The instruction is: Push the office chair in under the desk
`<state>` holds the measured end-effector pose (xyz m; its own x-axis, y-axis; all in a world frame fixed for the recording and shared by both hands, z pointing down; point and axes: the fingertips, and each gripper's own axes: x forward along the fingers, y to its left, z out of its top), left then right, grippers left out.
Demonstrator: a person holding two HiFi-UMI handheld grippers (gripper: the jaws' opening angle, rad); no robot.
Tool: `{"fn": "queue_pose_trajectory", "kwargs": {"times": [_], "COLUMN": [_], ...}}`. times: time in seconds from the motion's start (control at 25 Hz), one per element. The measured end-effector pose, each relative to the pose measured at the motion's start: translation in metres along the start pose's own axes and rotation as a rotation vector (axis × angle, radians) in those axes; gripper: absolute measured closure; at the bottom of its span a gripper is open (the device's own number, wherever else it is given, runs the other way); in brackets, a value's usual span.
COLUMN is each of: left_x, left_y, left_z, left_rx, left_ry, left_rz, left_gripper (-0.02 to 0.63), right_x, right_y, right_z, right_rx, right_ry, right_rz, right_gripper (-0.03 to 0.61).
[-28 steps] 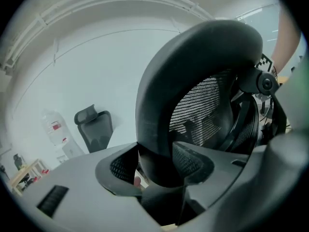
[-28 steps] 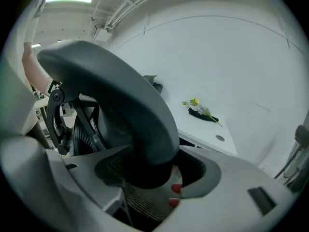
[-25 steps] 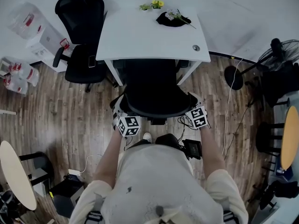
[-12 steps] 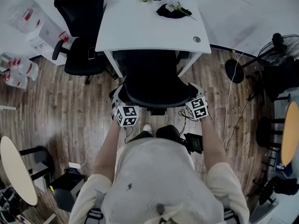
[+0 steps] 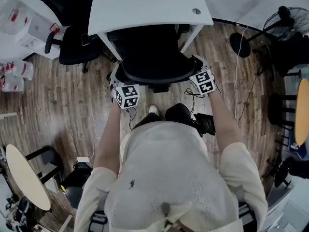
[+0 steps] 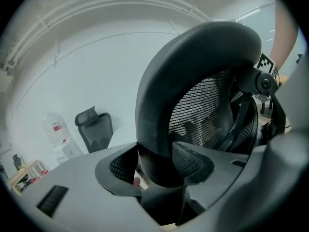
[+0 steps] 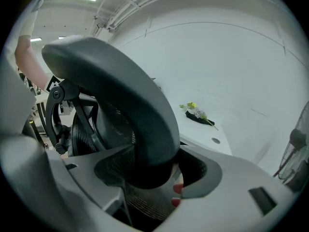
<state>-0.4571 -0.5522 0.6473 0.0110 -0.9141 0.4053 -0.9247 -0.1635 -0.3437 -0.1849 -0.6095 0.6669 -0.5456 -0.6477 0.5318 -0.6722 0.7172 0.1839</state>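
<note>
Office chair (image 5: 153, 57), black with a mesh back inside a thick curved rim, sits with its seat tucked beneath the white surface (image 5: 145, 11) (backrest just outside its edge). Left hand-held gripper (image 6: 157, 167) and right hand-held gripper (image 7: 150, 170) each clamp that rim, jaws spread wide.

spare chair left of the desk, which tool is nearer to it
Left. The left tool grips the chair on the side toward the spare chair; the right tool grips its far side.

Office chair (image 5: 154, 57) sitting partly under desk (image 5: 145, 8) | left gripper (image 5: 117, 79) resting at backrest's left end — right gripper (image 5: 195, 64) at right end | person (image 5: 164, 178) standing behind.
</note>
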Motion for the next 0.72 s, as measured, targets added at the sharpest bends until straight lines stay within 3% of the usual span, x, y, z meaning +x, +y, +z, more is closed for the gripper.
{"fn": "queue_pose_trajectory", "kwargs": {"times": [0.16,0.44,0.72], "left_x": [-0.001,-0.014,-0.035], "left_y": [-0.002,-0.008,-0.015], "left_z": [-0.005,-0.016,-0.024], "left_rx": [-0.004,0.081,0.091], "left_ry": [-0.005,-0.042,-0.055], "left_rz": [-0.036,-0.09,-0.113], "left_gripper": [0.379,0.37,0.403], "right_x": [0.0,-0.012,-0.034], "right_y": [0.001,0.012,0.013], "right_z": [-0.005,-0.009,-0.005], "right_rx": [0.032,0.056,0.236], "right_ry": [0.037,0.07,0.019], "right_rz": [0.005,-0.044,-0.06], "right_gripper": [0.291,0.288,0.315]}}
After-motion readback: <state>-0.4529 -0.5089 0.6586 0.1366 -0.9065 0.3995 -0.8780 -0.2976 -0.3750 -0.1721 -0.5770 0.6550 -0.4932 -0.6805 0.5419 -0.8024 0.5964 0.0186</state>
